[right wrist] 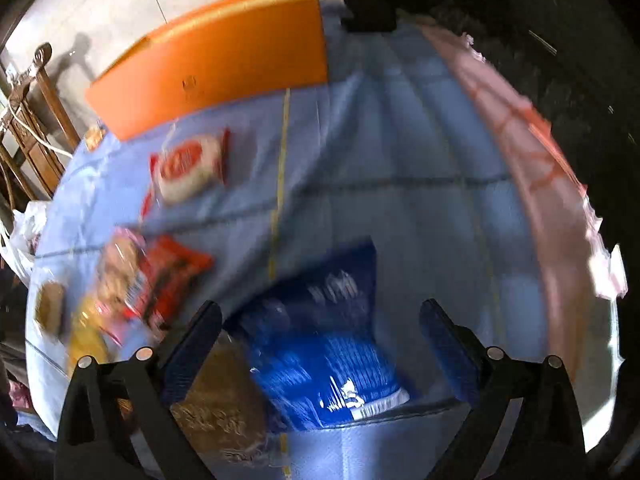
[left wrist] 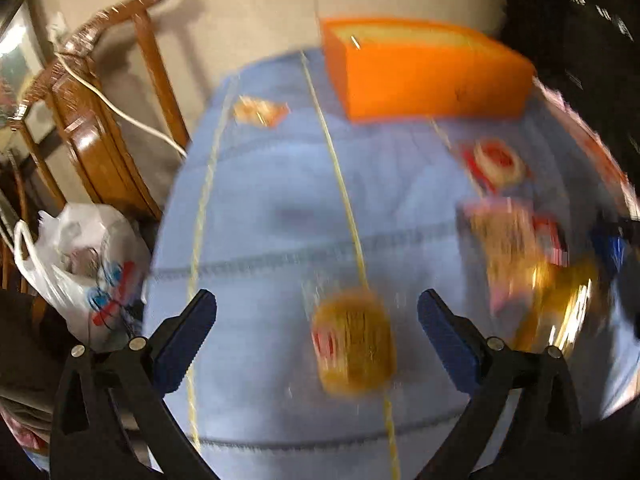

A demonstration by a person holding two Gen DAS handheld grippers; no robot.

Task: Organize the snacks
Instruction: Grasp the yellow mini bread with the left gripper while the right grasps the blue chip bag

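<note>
A: Left gripper [left wrist: 317,318] spread wide, nothing between the fingers. Hovering above a round golden snack [left wrist: 352,344] in clear wrap, lying on the blue cloth [left wrist: 272,208] that covers the table. Contact not seen; too blurred to say more.

B: Right gripper [right wrist: 320,322] also spread wide, gripping nothing. Poised over a blue snack bag [right wrist: 332,344], with a brown snack packet [right wrist: 218,400] just beside it, at the left finger.

A: Orange box [left wrist: 432,80] at the far side of the table, open top facing up. Small orange-wrapped snack [left wrist: 260,111] near its left corner, apart from it.

B: Same orange box [right wrist: 216,64] seen from the right wrist, far left. In front of it a red-and-white packet [right wrist: 190,168]. Nearer, at the left edge, a heap of packets [right wrist: 132,280]: pink, red, yellow, overlapping. Labels unreadable through the blur.

A: That heap [left wrist: 532,264] at the right from the left wrist, red-and-white packet [left wrist: 496,162] beyond it. Off the table to the left, a white plastic bag [left wrist: 80,268] and a wooden chair [left wrist: 104,120] with a white cable across it.

B: Pink patterned cloth [right wrist: 540,176] along the right edge of the table.
</note>
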